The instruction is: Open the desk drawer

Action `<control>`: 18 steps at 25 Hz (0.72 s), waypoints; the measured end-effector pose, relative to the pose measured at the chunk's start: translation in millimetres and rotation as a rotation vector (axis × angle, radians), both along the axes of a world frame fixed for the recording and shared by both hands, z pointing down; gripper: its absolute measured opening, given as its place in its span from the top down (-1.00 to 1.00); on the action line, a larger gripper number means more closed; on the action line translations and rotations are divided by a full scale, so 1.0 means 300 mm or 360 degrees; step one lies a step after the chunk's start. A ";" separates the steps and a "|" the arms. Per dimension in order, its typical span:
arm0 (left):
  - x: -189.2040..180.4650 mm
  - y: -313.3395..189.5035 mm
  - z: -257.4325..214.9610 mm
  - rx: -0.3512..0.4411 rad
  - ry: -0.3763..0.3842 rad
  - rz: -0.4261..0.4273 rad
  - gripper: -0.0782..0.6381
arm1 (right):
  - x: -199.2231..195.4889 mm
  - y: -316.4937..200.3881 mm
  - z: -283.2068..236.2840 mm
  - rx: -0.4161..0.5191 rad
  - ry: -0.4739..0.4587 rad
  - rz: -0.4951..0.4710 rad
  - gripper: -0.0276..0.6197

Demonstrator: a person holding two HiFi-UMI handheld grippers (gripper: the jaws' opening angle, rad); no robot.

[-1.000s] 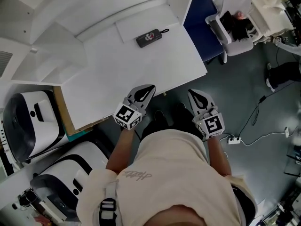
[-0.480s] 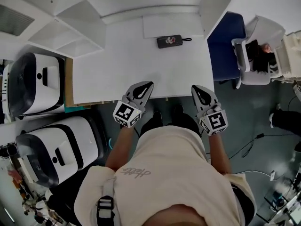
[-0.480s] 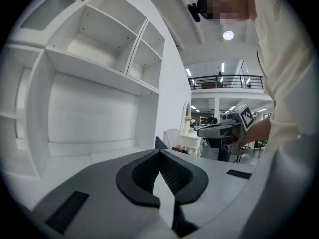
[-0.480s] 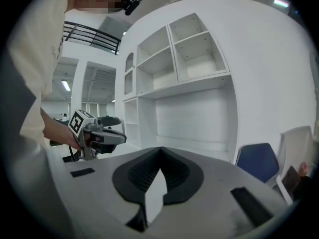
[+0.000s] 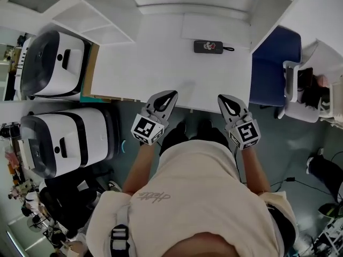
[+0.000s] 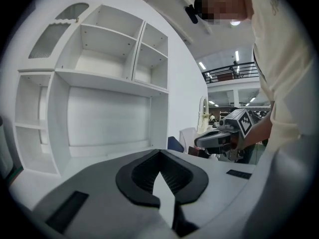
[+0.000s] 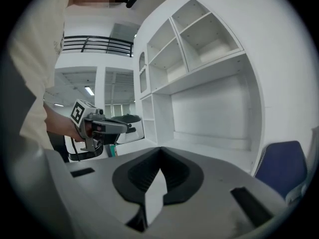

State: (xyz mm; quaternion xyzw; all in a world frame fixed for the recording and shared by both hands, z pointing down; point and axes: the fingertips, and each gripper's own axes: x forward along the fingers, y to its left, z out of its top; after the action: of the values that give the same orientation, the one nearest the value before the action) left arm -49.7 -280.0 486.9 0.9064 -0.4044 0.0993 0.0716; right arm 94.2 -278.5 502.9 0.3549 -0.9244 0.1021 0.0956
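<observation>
The white desk (image 5: 161, 63) lies straight ahead, its front edge (image 5: 187, 109) just past both grippers. No drawer front or handle shows in any view; it is hidden under the desktop. My left gripper (image 5: 171, 94) is shut and empty, with its tips over the front edge of the desktop. My right gripper (image 5: 221, 97) is also shut and empty, level with it at the same edge. In the left gripper view the closed jaws (image 6: 159, 154) point across the desktop (image 6: 94, 156) at the shelves, with the right gripper (image 6: 224, 133) alongside. The right gripper view shows closed jaws (image 7: 160, 151) and the left gripper (image 7: 99, 127).
A small black device (image 5: 209, 46) lies at the back of the desk under the white shelf unit (image 5: 107, 12). Two white-and-black machines (image 5: 53, 63) (image 5: 59, 141) stand at the left. A blue chair (image 5: 273, 63) stands at the right. My own body fills the lower head view.
The desk has swung round in the head view from slanted to square ahead. Both grippers turned with it and stay shut at its front edge; the right one shifted sideways.
</observation>
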 end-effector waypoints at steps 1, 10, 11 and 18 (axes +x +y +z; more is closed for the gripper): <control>-0.005 0.006 0.006 -0.0005 -0.0016 -0.0025 0.78 | -0.003 -0.006 0.004 0.0004 -0.0003 -0.0024 0.93; -0.044 0.088 0.069 -0.0092 -0.0048 -0.0093 0.78 | -0.012 0.010 0.067 -0.0087 -0.0111 -0.0017 0.93; -0.043 0.095 0.080 -0.0105 -0.0038 -0.0085 0.78 | -0.012 0.017 0.074 -0.0090 -0.0100 -0.0010 0.93; -0.032 0.122 0.126 -0.0161 0.0026 -0.0020 0.78 | -0.031 0.062 0.080 -0.0085 -0.0026 0.0023 0.93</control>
State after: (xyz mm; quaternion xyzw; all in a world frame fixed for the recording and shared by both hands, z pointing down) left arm -59.3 -243.4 524.7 0.8998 -0.4040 0.1118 0.1214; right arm 84.9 -259.8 527.1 0.3582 -0.9194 0.1302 0.0967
